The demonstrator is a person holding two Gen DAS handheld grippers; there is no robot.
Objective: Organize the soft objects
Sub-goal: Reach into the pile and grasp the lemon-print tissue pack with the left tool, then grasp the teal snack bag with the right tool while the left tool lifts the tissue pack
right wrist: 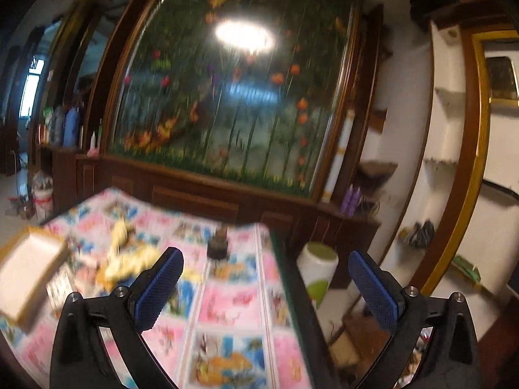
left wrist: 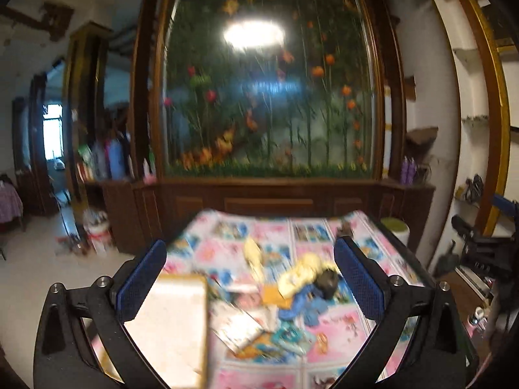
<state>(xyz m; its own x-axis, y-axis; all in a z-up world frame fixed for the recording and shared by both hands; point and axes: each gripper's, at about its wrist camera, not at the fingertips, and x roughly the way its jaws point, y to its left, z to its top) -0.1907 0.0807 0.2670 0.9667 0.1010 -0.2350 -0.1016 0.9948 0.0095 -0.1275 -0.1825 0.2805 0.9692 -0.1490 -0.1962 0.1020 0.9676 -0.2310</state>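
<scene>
Left tongs: the left gripper (left wrist: 249,278) stands with its blue pads (left wrist: 142,280) spread wide and nothing between them, held above the near part of the table.
Right tongs: the right gripper (right wrist: 264,287) is likewise spread wide and empty, hanging over the table's right edge.
Table: a tabletop covered by a pink and blue cartoon-print cloth (left wrist: 343,324), set in front of a dark wooden cabinet (left wrist: 269,194) with a large flower-and-bamboo panel above it.
Soft things: a loose heap near the middle of the cloth, made of a pale yellow soft piece (left wrist: 301,277), a dark lump (left wrist: 327,280) touching it, and a crumpled blue cloth (left wrist: 305,308) just below (all blurred, so what each one is cannot be told).
Second yellow piece: a smaller yellow item (left wrist: 254,254) lies just beyond the heap, a little apart.
Box: a shallow tan-rimmed box (left wrist: 175,327) with a pale inside sits at the near left of the table, empty as far as shows.
Left view only: the blue cloth, the dark lump in the heap, and some printed packets (left wrist: 240,327) beside the box.
Right view only: a small dark object (right wrist: 218,246) standing near the table's far edge, and a white and green canister (right wrist: 316,275) off the table's right side, seen between the fingers (it stands lower than the tabletop).
Shared: the yellow heap (right wrist: 125,264) and the box (right wrist: 30,275) appear at the left of the right view, well apart from the right tongs.
</scene>
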